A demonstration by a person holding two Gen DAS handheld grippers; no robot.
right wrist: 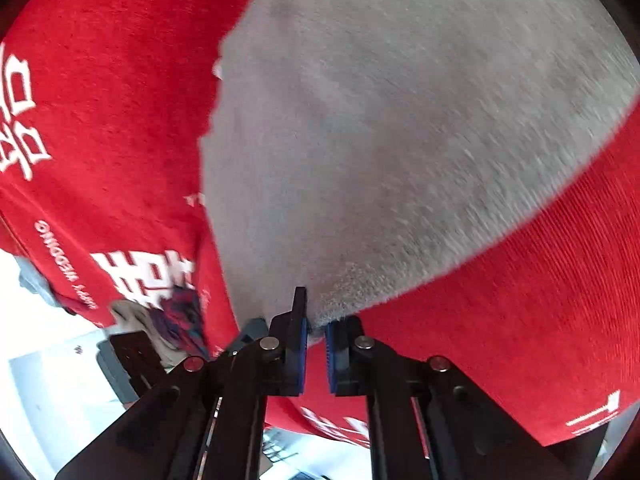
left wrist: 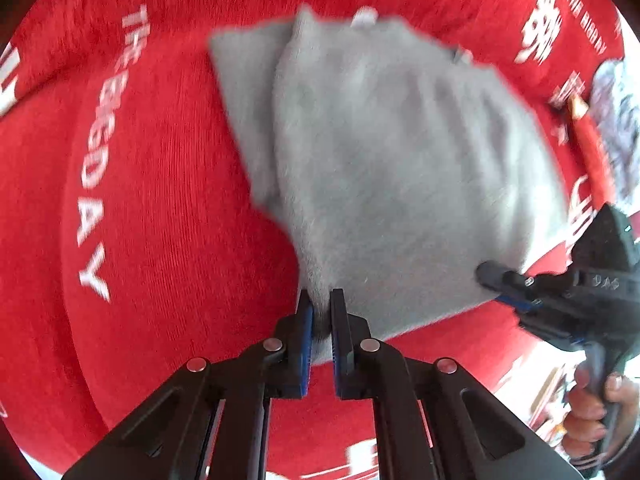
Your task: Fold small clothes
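A small grey garment [left wrist: 392,168] lies partly folded on a red cloth with white lettering [left wrist: 152,184]. My left gripper [left wrist: 321,308] is shut on its near edge, at a corner. My right gripper [left wrist: 496,276] shows at the right of the left wrist view, pinching the garment's right corner. In the right wrist view the right gripper [right wrist: 316,322] is shut on the edge of the grey garment [right wrist: 400,140], which fills most of the view and hangs lifted from the red cloth [right wrist: 520,300].
At the right edge of the left wrist view lie a red stick-like item [left wrist: 592,148] and a patterned cloth [left wrist: 616,120]. A dark patterned garment [right wrist: 180,316] lies at the red cloth's edge in the right wrist view, with white floor [right wrist: 52,380] beyond.
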